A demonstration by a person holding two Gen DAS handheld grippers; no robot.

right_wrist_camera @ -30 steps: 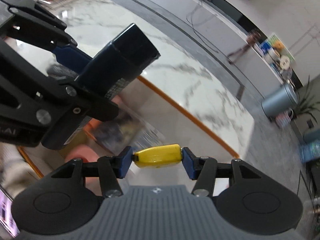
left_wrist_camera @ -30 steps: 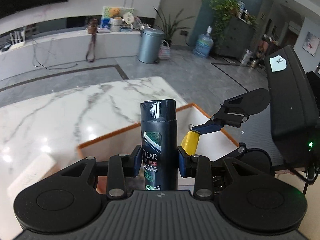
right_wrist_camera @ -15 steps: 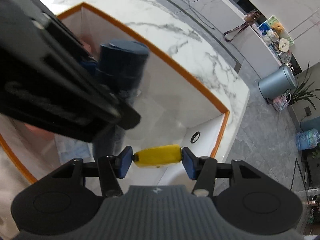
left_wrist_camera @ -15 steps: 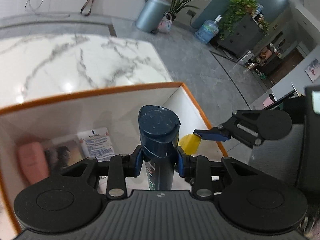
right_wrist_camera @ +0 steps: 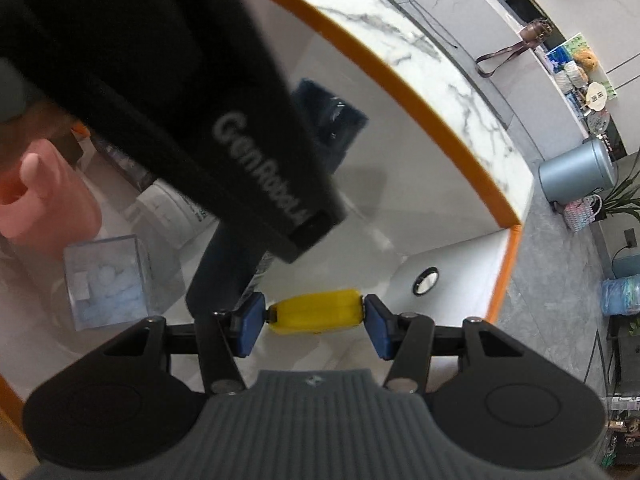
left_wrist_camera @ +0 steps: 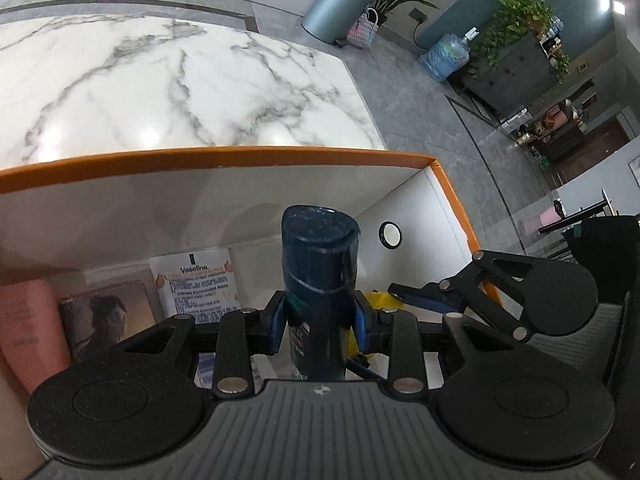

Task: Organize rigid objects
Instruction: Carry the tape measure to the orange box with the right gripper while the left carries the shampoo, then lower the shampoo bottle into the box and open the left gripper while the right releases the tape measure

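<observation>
While both grippers sat over it, we saw the white box with orange rim (left_wrist_camera: 280, 152) on the marble table (left_wrist_camera: 160, 80), the largest item. Inside it at 9 o'clock lay a pink bottle (left_wrist_camera: 28, 320), a Vaseline pack (left_wrist_camera: 196, 280) and, in the right wrist view, a clear tub (right_wrist_camera: 108, 280). Our left gripper (left_wrist_camera: 318, 322) was clenched on the dark blue shampoo bottle (left_wrist_camera: 320, 264), held upright within the box walls. At 3 o'clock of it, our right gripper (right_wrist_camera: 314, 322) was clamped endwise on the small yellow object (right_wrist_camera: 316, 310), low inside the box.
</observation>
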